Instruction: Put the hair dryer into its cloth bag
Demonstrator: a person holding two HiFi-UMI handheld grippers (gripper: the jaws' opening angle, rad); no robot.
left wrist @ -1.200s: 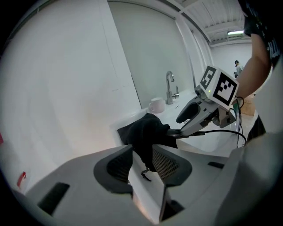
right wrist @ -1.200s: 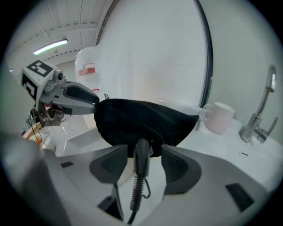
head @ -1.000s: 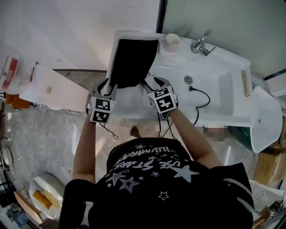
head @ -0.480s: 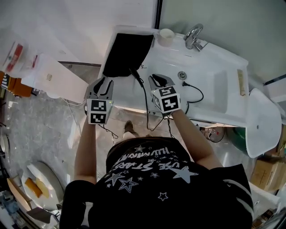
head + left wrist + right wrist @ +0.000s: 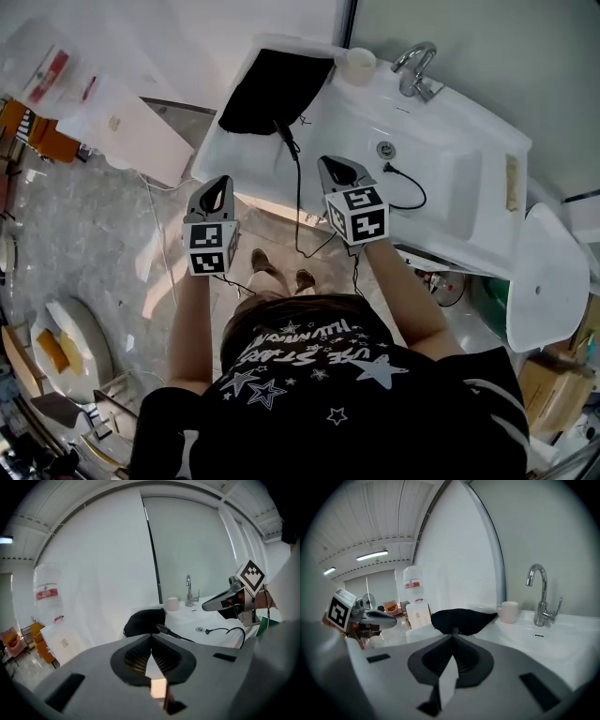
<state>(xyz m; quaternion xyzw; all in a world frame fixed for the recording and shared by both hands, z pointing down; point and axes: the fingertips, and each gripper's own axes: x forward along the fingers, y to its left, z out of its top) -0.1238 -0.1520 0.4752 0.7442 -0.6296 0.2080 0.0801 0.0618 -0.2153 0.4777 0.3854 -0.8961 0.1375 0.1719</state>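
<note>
The black cloth bag (image 5: 272,89) lies on the white counter left of the basin, bulging, with the hair dryer hidden inside. Only the dryer's black cord end (image 5: 284,134) sticks out of the bag's mouth. Its cord (image 5: 298,202) hangs over the counter's front edge and loops back up to the plug (image 5: 386,170) by the basin. My left gripper (image 5: 223,181) and right gripper (image 5: 329,163) hover in front of the counter, apart from the bag, both shut on nothing. The bag (image 5: 145,622) also shows ahead in the left gripper view, and the bag (image 5: 461,618) in the right gripper view.
A white sink (image 5: 469,202) with a chrome faucet (image 5: 415,67) fills the right of the counter. A white cup (image 5: 361,64) stands beside the bag. A white lid (image 5: 544,272) stands at the far right, plastic containers (image 5: 103,117) at the left, marble floor below.
Both grippers have drawn back from the bag's near corners toward the person and their jaws have shut. The bag stays on the counter with the cord trailing out.
</note>
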